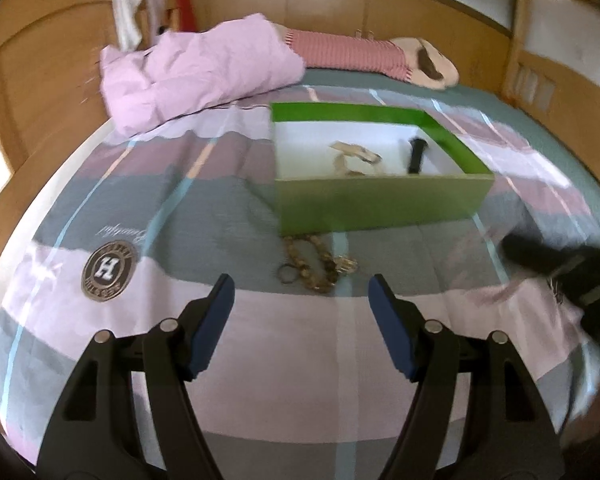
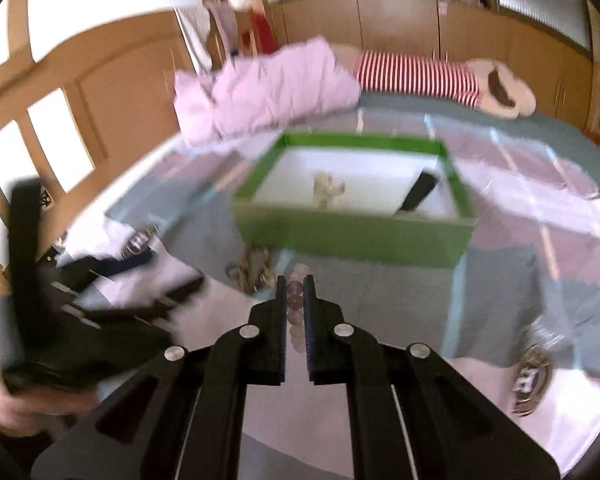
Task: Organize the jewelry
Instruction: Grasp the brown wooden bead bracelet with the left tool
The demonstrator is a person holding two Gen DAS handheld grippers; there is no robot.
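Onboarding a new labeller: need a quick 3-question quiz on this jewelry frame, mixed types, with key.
1. True or false: the left tool is clamped on the brown bead chain.
2. What does the right tool hold? A) the black item in the box B) a string of pinkish beads C) nothing
3. Fill in: the brown bead chain lies on the bedspread, just in front of the ____ box.

Key
1. False: its jaws stand open above the bedspread, short of the chain.
2. B: the pinkish beads sit between the shut jaws.
3. Green: the green box already holds a pale piece and a black item.
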